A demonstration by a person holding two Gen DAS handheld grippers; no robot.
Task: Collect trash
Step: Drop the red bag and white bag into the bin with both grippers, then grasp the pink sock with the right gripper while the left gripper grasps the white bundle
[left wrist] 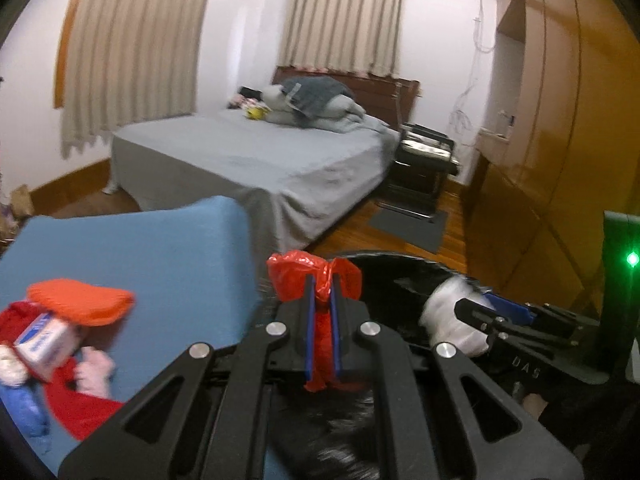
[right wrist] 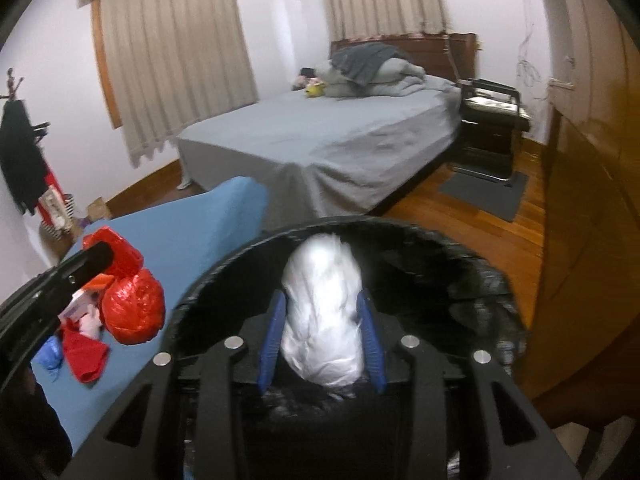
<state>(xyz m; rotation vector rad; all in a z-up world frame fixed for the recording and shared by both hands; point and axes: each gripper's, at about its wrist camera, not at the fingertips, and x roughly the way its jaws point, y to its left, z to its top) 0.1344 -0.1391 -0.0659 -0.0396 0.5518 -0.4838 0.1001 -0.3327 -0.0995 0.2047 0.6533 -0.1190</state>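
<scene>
left gripper point(left wrist: 322, 312): fingers clamped on neck of one red bag point(left wrist: 316, 276), bag hangs beside bin rim | right gripper point(right wrist: 322, 340): fingers part open, one white bag point(right wrist: 322, 316) between them over black bin point(right wrist: 460, 240), pad contact unclear | blue tabletop point(left wrist: 160, 252): small pile of loose scraps point(left wrist: 60, 344), count unclear

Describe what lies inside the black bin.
Over the black bin, the right gripper has a white bag between its fingers; the bin's dark lining shows, its bottom is hidden.
</scene>
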